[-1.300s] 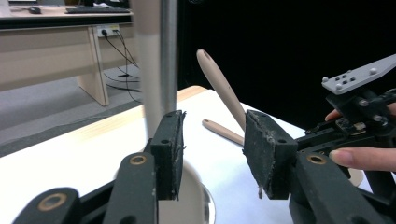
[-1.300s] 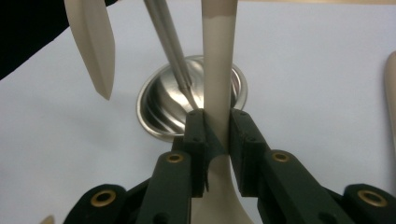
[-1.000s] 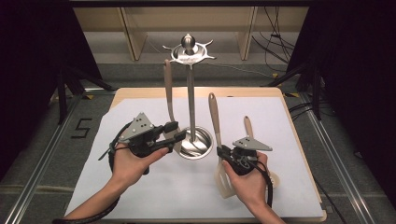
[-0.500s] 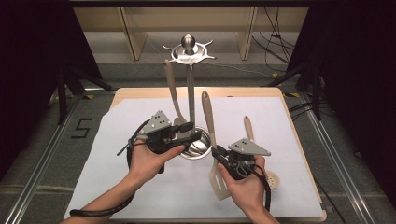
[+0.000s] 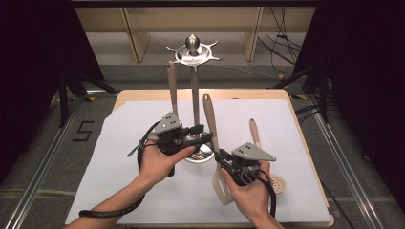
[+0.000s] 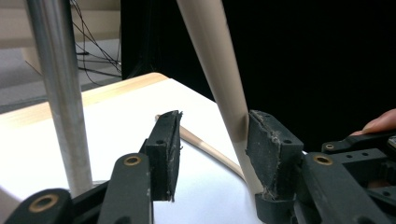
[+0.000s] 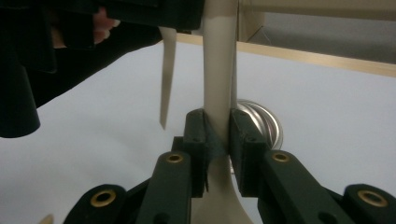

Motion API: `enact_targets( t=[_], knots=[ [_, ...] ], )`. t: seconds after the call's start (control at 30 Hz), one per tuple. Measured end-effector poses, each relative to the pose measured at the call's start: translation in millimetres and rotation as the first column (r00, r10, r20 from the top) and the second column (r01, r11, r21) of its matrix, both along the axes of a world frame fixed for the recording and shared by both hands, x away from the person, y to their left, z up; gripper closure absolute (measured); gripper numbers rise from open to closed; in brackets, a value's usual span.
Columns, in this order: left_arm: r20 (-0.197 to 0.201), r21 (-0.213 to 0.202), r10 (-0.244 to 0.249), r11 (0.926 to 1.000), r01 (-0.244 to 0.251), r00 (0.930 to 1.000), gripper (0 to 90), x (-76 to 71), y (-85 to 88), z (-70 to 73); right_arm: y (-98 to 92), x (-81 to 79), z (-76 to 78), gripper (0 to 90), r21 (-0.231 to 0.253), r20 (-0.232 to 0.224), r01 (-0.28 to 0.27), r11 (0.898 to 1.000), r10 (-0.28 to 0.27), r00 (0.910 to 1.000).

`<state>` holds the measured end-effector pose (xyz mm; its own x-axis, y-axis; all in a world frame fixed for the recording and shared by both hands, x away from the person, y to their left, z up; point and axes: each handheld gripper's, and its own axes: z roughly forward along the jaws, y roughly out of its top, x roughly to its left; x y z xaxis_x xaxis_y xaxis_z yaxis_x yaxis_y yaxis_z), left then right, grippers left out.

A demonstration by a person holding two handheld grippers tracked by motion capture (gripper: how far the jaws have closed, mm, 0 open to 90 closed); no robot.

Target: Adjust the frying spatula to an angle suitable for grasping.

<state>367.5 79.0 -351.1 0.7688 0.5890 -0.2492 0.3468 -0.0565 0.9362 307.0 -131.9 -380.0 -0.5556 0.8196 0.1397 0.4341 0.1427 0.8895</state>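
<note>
The cream slotted turner [image 5: 216, 157] stands nearly upright in my right claw [image 5: 224, 160], which is clamped tight on the lower part of its handle; in the right gripper view both pads squeeze the handle [image 7: 218, 93] just above where it widens into the blade. The blade hangs below that claw, near the white sheet [image 5: 119, 143], and the handle rises above it and leans a little away from me.

My left claw [image 5: 203, 136] sits just to the left of the right one, pointing across at the same handle. Its jaws stand wide apart, with the handle [image 6: 219, 79] between them: in the left gripper view the handle lies against the pad on the right side, and the other pad is well clear of it, so this claw has hold of nothing.

Just beyond and left of my left claw rises the steel pole [image 6: 60, 98] of the utensil stand [image 5: 193, 52], its round base [image 5: 205, 155] under the claw. A second cream utensil [image 5: 172, 86] hangs from the stand's top, behind my left claw. To the right of my right claw, a wooden-handled skimmer [image 5: 258, 138] lies flat on the sheet.
</note>
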Motion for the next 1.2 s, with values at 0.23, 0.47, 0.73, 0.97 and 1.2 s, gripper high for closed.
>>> enact_targets(
  t=[0.23, 0.47, 0.73, 0.97, 1.2],
  knots=[
    [-0.012, -0.013, -0.009, 0.9999, 0.009, 0.9999, 54.4, -0.9, -0.8, 1.3, -1.2, -1.2, 2.3, 78.5, -0.017, 0.003, 0.003, 1.000, -0.003, 1.0000],
    [-0.009, -0.013, -0.018, 0.9998, 0.018, 0.9998, 55.2, -0.7, -3.9, 2.4, 3.2, -0.8, 2.8, 78.5, -0.007, 0.008, -0.009, 1.000, 0.010, 0.9999],
    [0.011, -0.023, -0.041, 0.9989, 0.042, 0.9991, 67.2, -2.9, -5.8, 2.4, 8.1, -6.2, 4.3, 78.4, -0.012, -0.016, 0.007, 1.000, -0.007, 0.9999],
    [0.027, -0.051, -0.115, 0.9919, 0.117, 0.9930, 76.2, -9.5, -5.3, 8.1, 9.3, -3.1, 3.7, 77.5, -0.048, 0.045, -0.037, 0.998, 0.040, 0.9982],
    [0.130, 0.051, -0.134, 0.9904, 0.128, 0.9824, 76.5, -9.5, 3.5, 16.5, 4.1, -2.9, 7.7, 62.6, -0.071, 0.128, -0.072, 0.995, 0.081, 0.9886]
  ],
)
